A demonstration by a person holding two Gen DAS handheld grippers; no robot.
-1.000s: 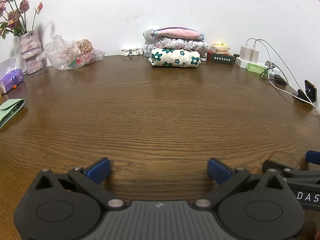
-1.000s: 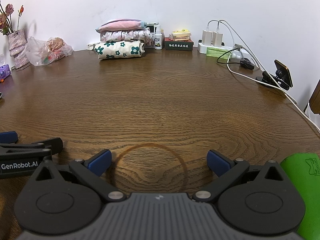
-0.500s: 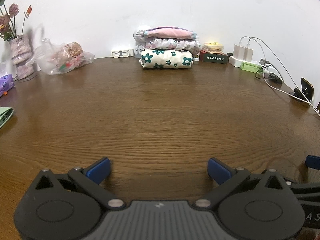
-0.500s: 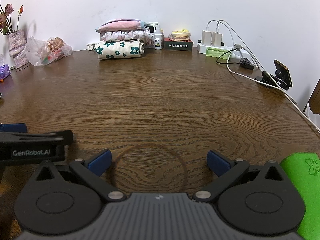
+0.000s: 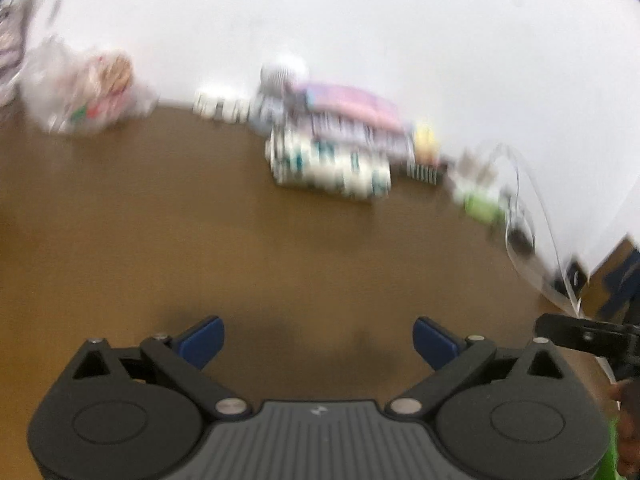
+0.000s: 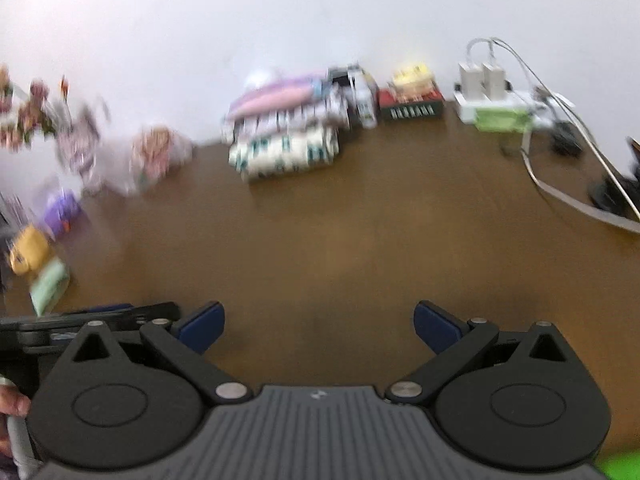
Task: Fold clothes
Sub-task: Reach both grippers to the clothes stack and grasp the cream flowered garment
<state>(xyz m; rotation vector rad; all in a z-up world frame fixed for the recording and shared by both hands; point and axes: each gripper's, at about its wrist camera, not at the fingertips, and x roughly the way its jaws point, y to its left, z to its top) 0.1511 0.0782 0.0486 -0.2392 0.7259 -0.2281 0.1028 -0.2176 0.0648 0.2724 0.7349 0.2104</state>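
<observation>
The brown wooden desk (image 6: 360, 240) is seen bare in the middle. Three folded clothes (image 6: 284, 136) are stacked at its far edge by the wall, straight ahead of both claws and well apart from them (all blurred). The soft, flat pile is laid longways along that edge. The left claw (image 5: 318, 340) and the right claw (image 6: 318, 326) are held wide apart, with nothing gripped. Neither looks nearer.

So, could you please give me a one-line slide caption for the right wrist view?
Motion-blurred view: open right tongs above the bare wooden table, folded clothes stacked by the wall.
</observation>
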